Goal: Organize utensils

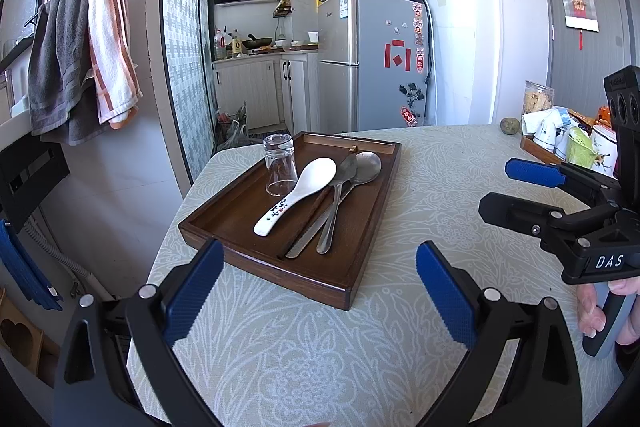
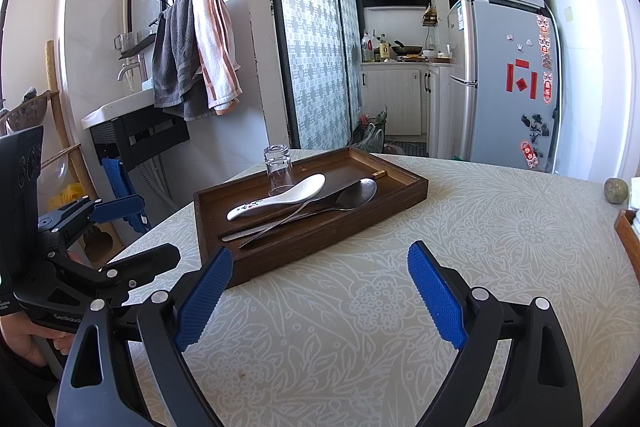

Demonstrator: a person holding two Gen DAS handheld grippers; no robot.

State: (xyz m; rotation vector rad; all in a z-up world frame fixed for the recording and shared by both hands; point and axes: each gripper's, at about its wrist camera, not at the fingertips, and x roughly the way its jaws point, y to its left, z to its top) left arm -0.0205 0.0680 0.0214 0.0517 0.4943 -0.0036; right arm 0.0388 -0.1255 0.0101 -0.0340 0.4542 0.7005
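Both grippers hover over the table [image 1: 400,327], jaws spread wide, nothing held. Left gripper [image 1: 320,291] sits just short of the tray's [image 1: 248,251] near edge; right gripper [image 2: 320,299] is beside it, also facing the tray. Tray holds the utensils in a loose pile: white spoon [image 1: 298,193] overlapping a metal spoon [image 1: 352,183], a knife [image 1: 334,211] and a dark chopstick [image 1: 308,223], all touching or crossing. Upside-down glass [image 1: 280,163] stands just left of the white spoon.
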